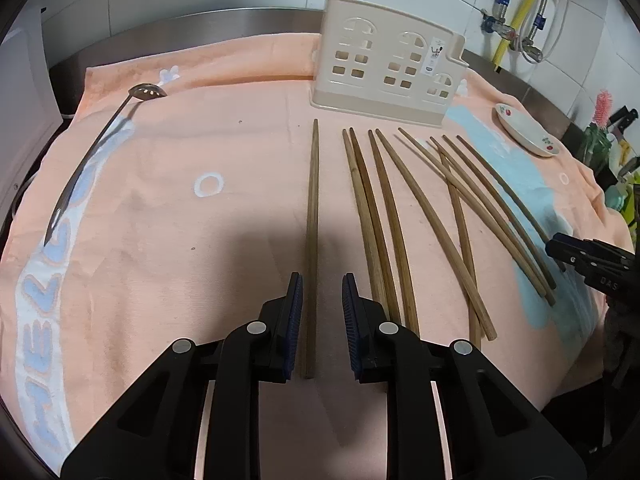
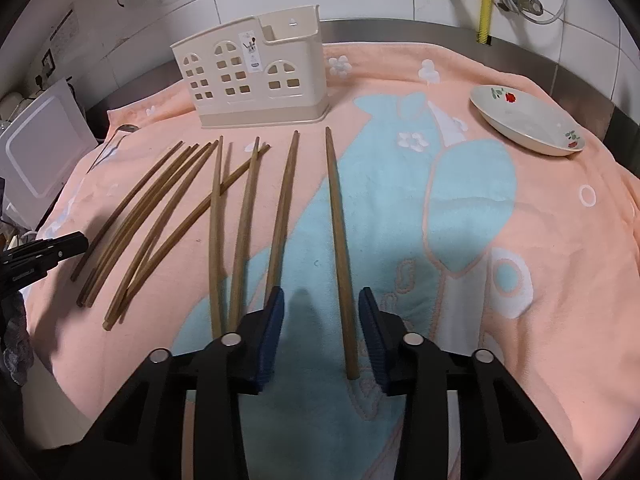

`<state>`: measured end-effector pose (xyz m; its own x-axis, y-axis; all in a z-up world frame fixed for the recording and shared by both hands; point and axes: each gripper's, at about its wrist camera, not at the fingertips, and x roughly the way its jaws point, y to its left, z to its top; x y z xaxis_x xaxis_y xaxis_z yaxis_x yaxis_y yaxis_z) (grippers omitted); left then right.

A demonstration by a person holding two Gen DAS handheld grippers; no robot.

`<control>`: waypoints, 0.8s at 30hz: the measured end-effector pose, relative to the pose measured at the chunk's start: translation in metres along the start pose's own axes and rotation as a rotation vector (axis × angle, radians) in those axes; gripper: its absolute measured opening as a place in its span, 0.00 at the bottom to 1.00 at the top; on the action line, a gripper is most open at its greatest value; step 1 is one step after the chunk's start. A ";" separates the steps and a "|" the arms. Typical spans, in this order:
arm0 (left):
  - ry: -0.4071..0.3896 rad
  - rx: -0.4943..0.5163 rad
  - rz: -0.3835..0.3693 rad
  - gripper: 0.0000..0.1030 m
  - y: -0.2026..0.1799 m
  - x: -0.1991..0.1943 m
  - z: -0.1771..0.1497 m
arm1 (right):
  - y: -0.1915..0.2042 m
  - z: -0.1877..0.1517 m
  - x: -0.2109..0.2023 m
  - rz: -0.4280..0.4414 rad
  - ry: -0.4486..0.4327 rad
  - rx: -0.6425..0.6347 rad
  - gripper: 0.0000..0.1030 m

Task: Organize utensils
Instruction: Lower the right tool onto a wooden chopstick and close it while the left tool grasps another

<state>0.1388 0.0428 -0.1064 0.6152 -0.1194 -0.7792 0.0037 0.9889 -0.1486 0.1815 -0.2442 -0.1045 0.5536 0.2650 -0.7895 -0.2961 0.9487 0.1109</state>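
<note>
On a peach towel spread over a steel counter, wooden chopsticks lie side by side, long axes running toward a cream utensil holder, whose contents cannot be seen. Left gripper and right gripper each straddle one chopstick, pads not yet pressing. A flowered dish stands empty.
</note>
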 end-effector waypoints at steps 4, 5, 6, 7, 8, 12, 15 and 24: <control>0.009 -0.004 -0.002 0.17 0.001 0.004 0.001 | -0.001 0.000 0.003 -0.014 0.005 -0.002 0.29; 0.010 -0.005 -0.003 0.17 0.001 0.004 0.001 | -0.002 0.000 0.004 -0.013 0.005 0.001 0.28; 0.011 -0.005 -0.004 0.17 0.001 0.005 0.002 | -0.002 -0.001 0.004 -0.010 0.007 0.002 0.27; 0.012 -0.004 -0.004 0.17 0.002 0.006 0.002 | -0.002 -0.001 0.004 -0.011 0.008 0.001 0.26; 0.015 -0.005 -0.004 0.16 0.002 0.008 0.002 | -0.002 -0.001 0.005 -0.012 0.009 0.000 0.25; 0.026 -0.020 -0.006 0.14 0.005 0.013 0.003 | -0.003 -0.002 0.006 -0.015 0.009 0.003 0.23; 0.029 -0.028 -0.005 0.12 0.006 0.017 0.005 | -0.003 -0.002 0.006 -0.017 0.010 0.000 0.23; 0.038 -0.005 0.026 0.10 0.002 0.024 0.008 | -0.001 -0.002 0.008 -0.034 0.004 -0.013 0.23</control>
<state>0.1593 0.0426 -0.1203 0.5845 -0.0975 -0.8055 -0.0159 0.9912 -0.1315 0.1847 -0.2434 -0.1125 0.5605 0.2321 -0.7950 -0.2871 0.9549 0.0763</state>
